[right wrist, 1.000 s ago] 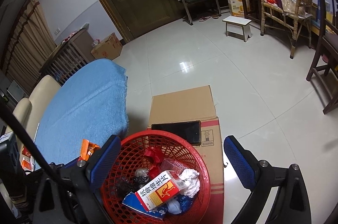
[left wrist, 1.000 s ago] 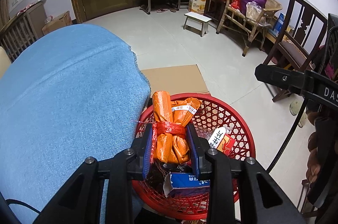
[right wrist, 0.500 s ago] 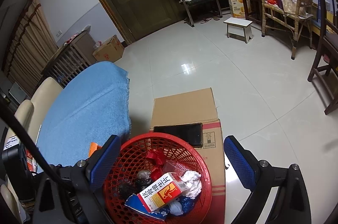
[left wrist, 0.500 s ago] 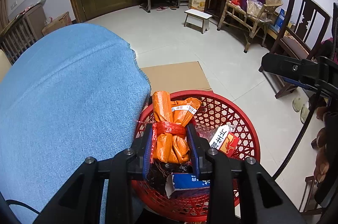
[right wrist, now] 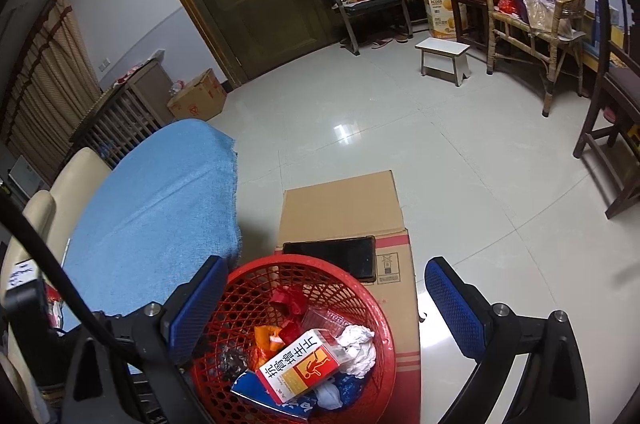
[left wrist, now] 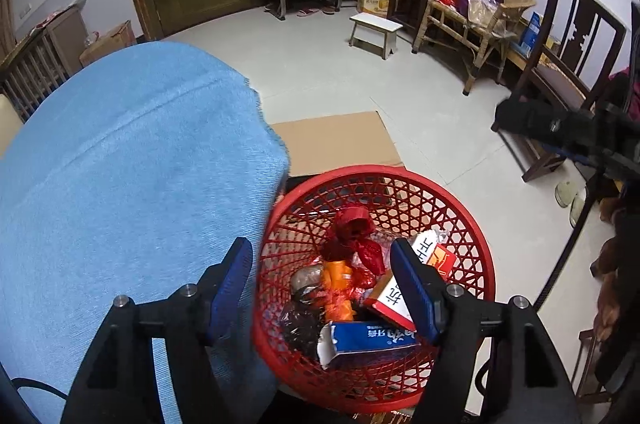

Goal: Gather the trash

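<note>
The left gripper [left wrist: 322, 282] was found spread wide above the red mesh basket [left wrist: 460, 220], with nothing between its blue pads. One second and half a second earlier, those pads had been pressed against an orange wrapper bundle tied with red; that grip had since been released. The orange wrapper [left wrist: 338, 284] was now seen lying inside the basket, near the middle of the pile, beside a crumpled red wrapper [left wrist: 352, 230], a red-and-white carton [left wrist: 394, 298] and a blue carton [left wrist: 366, 340].

The right gripper [right wrist: 326, 304] was likewise spread wide and empty, as in both earlier frames, and was held over the same basket [right wrist: 384, 328]. In its view the orange wrapper [right wrist: 267, 340] was recorded among the basket contents, next to the red-and-white carton [right wrist: 300, 368] and a ball of white tissue [right wrist: 358, 344]; previously it had been visible only outside the basket rim, at the left.

The basket was positioned on a cardboard box [right wrist: 340, 207], touching the hanging edge of the blue cloth [right wrist: 160, 191]. A black tablet [right wrist: 332, 256] was lying on the box just behind the basket rim.
</note>
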A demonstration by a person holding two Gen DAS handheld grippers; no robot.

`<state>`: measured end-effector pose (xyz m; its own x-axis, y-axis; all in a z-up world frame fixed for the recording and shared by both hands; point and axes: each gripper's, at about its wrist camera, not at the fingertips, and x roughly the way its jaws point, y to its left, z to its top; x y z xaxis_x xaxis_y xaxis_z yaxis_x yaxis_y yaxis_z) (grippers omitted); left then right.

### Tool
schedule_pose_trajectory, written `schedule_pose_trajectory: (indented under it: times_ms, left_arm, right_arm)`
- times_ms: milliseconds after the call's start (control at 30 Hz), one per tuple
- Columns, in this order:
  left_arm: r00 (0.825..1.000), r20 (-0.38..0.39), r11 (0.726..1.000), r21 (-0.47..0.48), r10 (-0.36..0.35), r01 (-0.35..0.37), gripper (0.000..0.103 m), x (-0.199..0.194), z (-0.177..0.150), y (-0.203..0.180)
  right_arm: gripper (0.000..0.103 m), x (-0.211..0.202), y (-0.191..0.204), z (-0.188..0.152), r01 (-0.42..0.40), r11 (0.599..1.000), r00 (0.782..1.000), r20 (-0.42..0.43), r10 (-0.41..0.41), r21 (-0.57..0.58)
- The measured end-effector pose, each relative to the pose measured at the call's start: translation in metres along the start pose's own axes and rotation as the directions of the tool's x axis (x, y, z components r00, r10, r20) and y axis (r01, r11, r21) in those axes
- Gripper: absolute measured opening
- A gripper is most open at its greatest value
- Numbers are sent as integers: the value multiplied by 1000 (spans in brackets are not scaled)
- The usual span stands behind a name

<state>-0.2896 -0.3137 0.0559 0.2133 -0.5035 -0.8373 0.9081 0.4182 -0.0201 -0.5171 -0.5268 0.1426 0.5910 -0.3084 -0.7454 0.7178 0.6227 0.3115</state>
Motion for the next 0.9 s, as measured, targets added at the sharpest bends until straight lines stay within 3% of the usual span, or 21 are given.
schedule_pose_trajectory:
  times_ms: [233,467,900]
  left_arm:
    - [996,91,999,-33,21,-19,77,-39,-9,29]
    - [982,165,993,-87,94,-80,81,-75,-24,65]
    - [966,173,961,-235,192,-149,82,-96,-56,125]
  right_arm:
    - [100,1,23,-11,54,997,999,-3,-54,-54]
    - [100,2,58,-30,63,990,998,-14,-65,-129]
    - [100,-1,100,-63,55,982,998,-32,-62,-183]
